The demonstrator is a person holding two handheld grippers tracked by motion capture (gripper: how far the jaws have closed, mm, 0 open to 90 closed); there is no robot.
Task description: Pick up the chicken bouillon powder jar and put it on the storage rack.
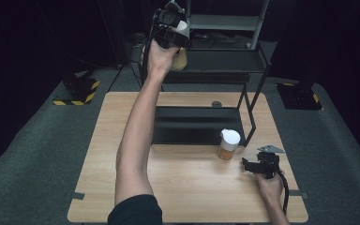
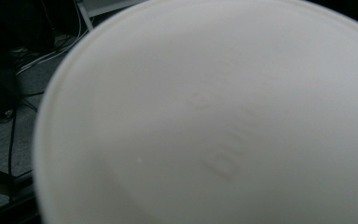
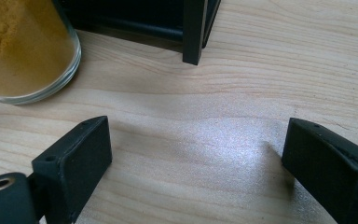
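Observation:
My left gripper [image 1: 171, 21] is raised high at the back, level with the black rack's upper shelf [image 1: 220, 61]. It is shut on a jar of tan powder [image 1: 179, 58] at its white lid [image 1: 182, 27]. That lid [image 2: 214, 121] sits right up against the left gripper view, hiding the jaws. A second jar [image 1: 228, 144] with a white lid and tan powder stands on the table in front of the rack. My right gripper [image 1: 245, 165] rests on the table just right of it, open and holding nothing. In the right gripper view the gripper [image 3: 198, 140] has its jaws wide apart over bare wood, with the jar [image 3: 23, 46] at the upper left.
The black metal rack [image 1: 192, 124] stands on the far half of the wooden table [image 1: 187, 187]; one of its legs [image 3: 193, 32] lies ahead of my right gripper. A small round disc [image 1: 216, 104] lies behind the rack. Dark floor and stands surround the table.

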